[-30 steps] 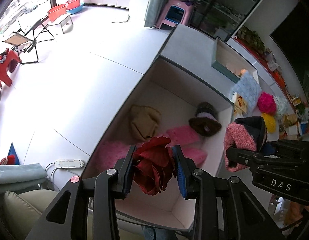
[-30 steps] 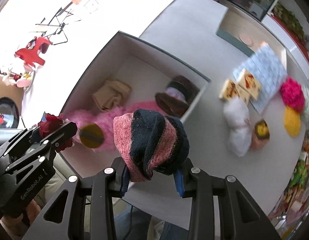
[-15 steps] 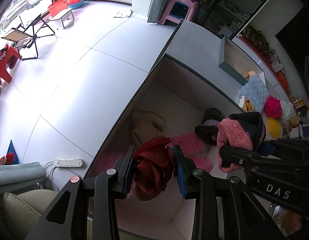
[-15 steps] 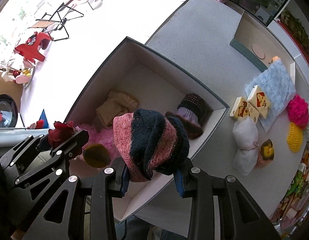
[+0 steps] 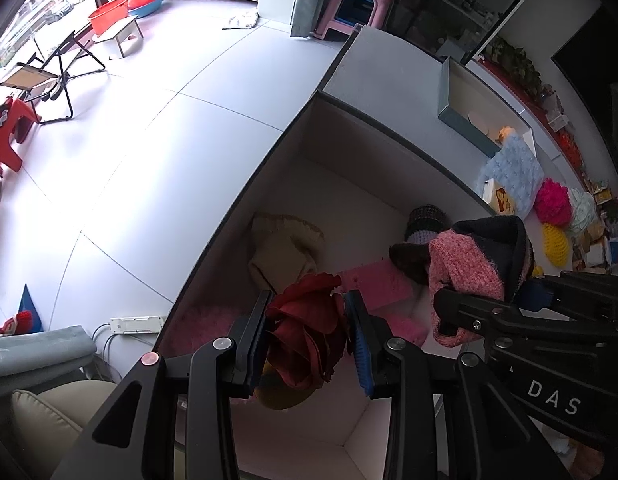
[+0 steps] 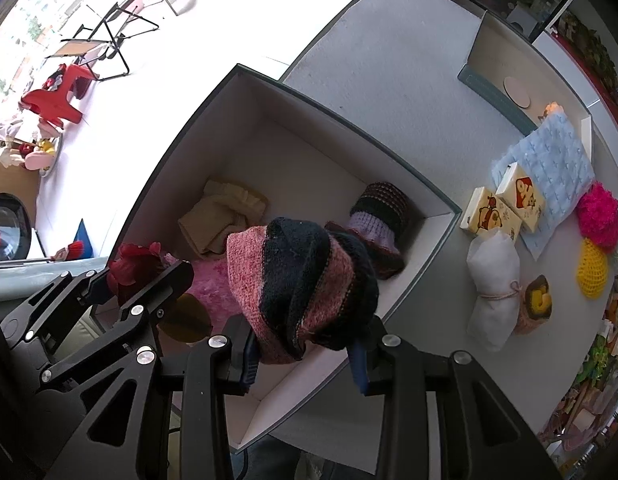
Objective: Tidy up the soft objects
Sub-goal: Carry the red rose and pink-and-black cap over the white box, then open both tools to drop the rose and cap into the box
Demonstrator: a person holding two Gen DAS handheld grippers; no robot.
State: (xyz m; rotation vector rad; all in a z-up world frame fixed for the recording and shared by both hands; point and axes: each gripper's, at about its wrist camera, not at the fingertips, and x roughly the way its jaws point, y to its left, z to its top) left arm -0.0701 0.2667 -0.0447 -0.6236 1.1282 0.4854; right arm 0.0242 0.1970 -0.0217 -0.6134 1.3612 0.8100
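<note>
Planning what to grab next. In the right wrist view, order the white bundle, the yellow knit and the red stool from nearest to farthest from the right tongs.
1. White bundle: on the table, just right of the right tongs.
2. Yellow knit: farther right, near the table edge.
3. Red stool: on the floor, far upper left.
</note>
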